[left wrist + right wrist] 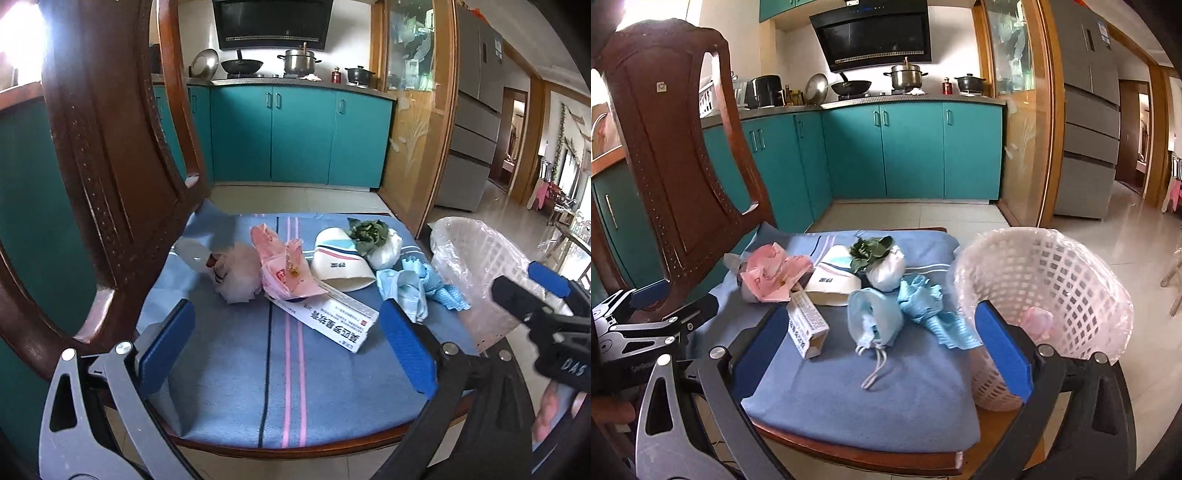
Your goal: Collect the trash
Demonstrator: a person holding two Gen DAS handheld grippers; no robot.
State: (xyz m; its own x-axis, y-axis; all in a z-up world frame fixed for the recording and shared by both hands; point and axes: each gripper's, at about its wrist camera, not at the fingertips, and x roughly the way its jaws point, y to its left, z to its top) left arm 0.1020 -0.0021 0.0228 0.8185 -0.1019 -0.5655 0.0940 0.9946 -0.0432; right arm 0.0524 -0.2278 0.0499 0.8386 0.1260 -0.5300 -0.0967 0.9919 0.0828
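Note:
Trash lies on a blue cushion [236,369] on a wooden chair: a white carton [328,314] [807,325], pink wrappers [284,269] [772,277], a crushed paper cup [341,260] [831,280], green leaves [369,232] on a white wad [886,269], a light blue face mask [875,321] and a blue cloth [931,306]. A white lined basket [1045,295] [476,258] stands at the cushion's right, with something pink inside. My left gripper [288,339] is open and empty above the cushion's front. My right gripper [882,350] is open and empty, near the mask.
The chair's dark wooden back [110,147] [672,155] rises at the left. Teal kitchen cabinets [908,147] and a stove with pots stand behind. A grey fridge [1086,110] and tiled floor are at the right.

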